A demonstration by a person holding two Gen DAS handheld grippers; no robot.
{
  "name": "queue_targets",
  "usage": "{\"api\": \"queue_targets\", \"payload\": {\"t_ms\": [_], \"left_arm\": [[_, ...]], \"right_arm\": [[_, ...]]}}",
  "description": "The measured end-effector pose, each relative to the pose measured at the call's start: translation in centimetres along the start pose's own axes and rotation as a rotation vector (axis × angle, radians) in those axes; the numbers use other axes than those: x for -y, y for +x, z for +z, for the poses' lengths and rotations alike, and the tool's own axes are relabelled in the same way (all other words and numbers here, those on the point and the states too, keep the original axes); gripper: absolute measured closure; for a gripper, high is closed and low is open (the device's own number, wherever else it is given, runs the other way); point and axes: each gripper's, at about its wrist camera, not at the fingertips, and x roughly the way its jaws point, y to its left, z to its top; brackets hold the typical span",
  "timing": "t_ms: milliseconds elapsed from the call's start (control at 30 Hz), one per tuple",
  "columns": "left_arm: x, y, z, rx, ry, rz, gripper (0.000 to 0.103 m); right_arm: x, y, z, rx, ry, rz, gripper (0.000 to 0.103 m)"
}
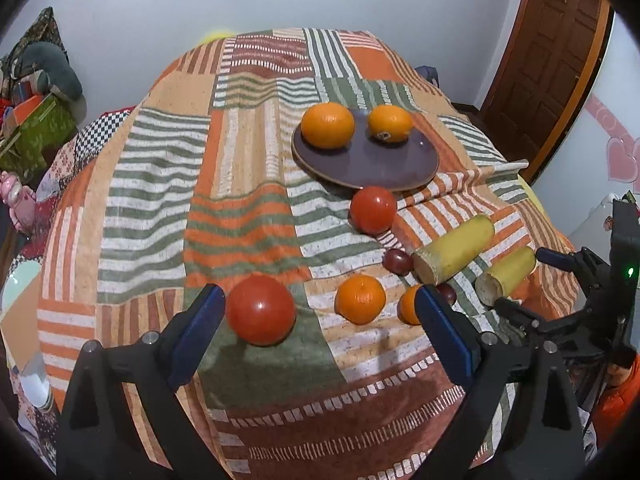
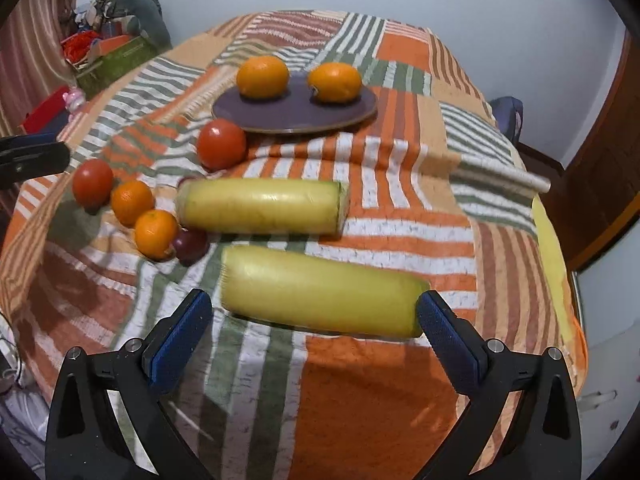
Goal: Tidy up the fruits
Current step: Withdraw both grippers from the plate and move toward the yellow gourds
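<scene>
The left claw [image 1: 320,312] is gaping wide, empty, flanking the near tomato [image 1: 261,309] lying at seven o'clock from the plate [image 1: 366,164]. Smooth, soft, bruisable: grip its middle gently. The right claw [image 2: 314,316], wide and empty, is nearing a cylinder [image 2: 322,292].

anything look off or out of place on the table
Nothing is spilled or damaged. Only two oranges sit on the purple plate; the other fruit lies loose on the cloth. The cloth is rucked into a fold right of the plate.
</scene>
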Motion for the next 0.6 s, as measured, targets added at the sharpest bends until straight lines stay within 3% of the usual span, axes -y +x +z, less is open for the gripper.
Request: {"api": "queue_targets", "payload": {"t_ms": [367,600], "left_arm": [[0.3,1.1,0.3,-0.008,-0.003,-0.006,0.006],[0.7,1.6,0.6,-0.003,-0.005,-0.029,0.006]], "right_arm": [[3.3,-0.3,0.2,0.014,0.002,-0.011,0.005],[4.7,-1.1,-0.3,-0.022,0.049,-0.014,0.022]]}}
